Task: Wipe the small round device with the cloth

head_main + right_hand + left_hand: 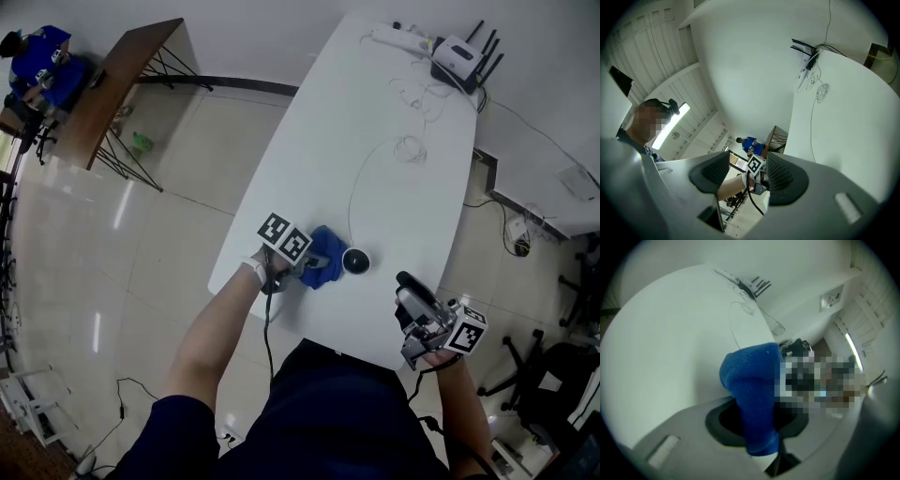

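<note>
One blue cloth (pixel 323 255) just beside round device (pixel 355 262) — router (pixel 457 52) well apart.

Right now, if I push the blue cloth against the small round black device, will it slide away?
Probably it slides: the small round black device looks light on the smooth white table. Its thin white cable may tug it sideways. Being squat, it seems unlikely to tip.

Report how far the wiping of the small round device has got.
Done: the left gripper has the blue cloth clamped. In hand: cloth sits right beside the device; contact unclear. Left: the wipe itself, seemingly. The right gripper is open, empty, off to the side.
</note>
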Motion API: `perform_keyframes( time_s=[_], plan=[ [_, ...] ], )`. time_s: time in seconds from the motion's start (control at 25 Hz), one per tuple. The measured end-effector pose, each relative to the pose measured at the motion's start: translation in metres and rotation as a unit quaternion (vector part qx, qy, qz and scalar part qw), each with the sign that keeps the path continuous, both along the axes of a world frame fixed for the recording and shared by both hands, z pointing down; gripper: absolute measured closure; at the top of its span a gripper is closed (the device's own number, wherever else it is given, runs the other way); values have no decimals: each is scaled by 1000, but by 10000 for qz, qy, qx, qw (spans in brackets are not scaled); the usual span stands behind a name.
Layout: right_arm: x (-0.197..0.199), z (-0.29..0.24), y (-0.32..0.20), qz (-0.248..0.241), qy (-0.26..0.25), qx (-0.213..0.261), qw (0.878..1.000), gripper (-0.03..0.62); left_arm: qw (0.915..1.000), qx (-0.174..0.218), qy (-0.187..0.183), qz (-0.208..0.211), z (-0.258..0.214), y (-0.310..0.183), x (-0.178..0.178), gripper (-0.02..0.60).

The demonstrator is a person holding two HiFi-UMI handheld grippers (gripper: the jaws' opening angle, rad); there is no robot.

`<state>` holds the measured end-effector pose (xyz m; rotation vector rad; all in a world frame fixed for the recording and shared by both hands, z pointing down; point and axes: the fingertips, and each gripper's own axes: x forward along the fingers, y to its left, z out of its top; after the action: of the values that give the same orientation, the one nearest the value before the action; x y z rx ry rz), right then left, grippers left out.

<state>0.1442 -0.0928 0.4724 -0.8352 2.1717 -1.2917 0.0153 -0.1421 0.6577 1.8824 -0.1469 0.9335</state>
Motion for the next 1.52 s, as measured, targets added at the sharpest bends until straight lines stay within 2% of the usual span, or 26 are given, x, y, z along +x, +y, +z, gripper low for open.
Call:
perform_keyframes(
  time_s=[0.24, 0.32, 0.4, 0.48, 0.56, 0.64, 0.68, 0.88, 0.96, 1.04, 1.16, 1.24, 1.36, 1.52],
  plan=[
    [-5, -2, 9, -98, 223, 59, 9997, 355, 9941, -271, -17, -1048, 6, 55, -21, 451],
    [-10, -4, 12, -118, 431, 97, 9990, 374, 9911, 67, -284, -1297, 10, 63, -31, 435],
    [-16, -4, 13, -111, 835, 152, 9963, 399, 9827, 875, -798, -1421, 12, 59, -44, 380],
    [-22, -1, 15, -61, 1327, 182, 9910, 434, 9636, 1833, -1351, -1399, 14, 50, -57, 322],
    [-24, 0, 16, 62, 1803, 202, 9834, 470, 9358, 2767, -1775, -1273, 11, 40, -64, 277],
    [-23, -2, 15, 203, 2210, 285, 9746, 505, 9105, 3458, -1933, -1189, 0, 34, -64, 270],
    [-24, -5, 15, 256, 2381, 351, 9703, 516, 9009, 3701, -1932, -1187, -8, 34, -64, 270],
    [-21, -25, 14, 447, 3101, 801, 9463, 523, 8707, 4405, -1516, -1579, -75, 38, -64, 286],
    [-20, -33, 14, 517, 3315, 996, 9368, 523, 8537, 4736, -1154, -1833, -114, 39, -59, 303],
    [-19, -38, 14, 567, 3437, 1125, 9306, 525, 8425, 4957, -670, -1998, -152, 41, -45, 319],
    [-18, -43, 13, 626, 3561, 1248, 9239, 525, 8367, 5113, -47, -1963, -191, 51, -13, 322],
    [-17, -46, 14, 675, 3640, 1317, 9196, 526, 8339, 5186, 224, -1874, -207, 59, 6, 322],
    [-14, -48, 16, 745, 3709, 1388, 9152, 526, 8321, 5243, 412, -1762, -214, 67, 24, 325],
    [-9, -52, 19, 821, 3786, 1451, 9104, 526, 8360, 5208, 463, -1666, -210, 69, 34, 327]
  ],
)
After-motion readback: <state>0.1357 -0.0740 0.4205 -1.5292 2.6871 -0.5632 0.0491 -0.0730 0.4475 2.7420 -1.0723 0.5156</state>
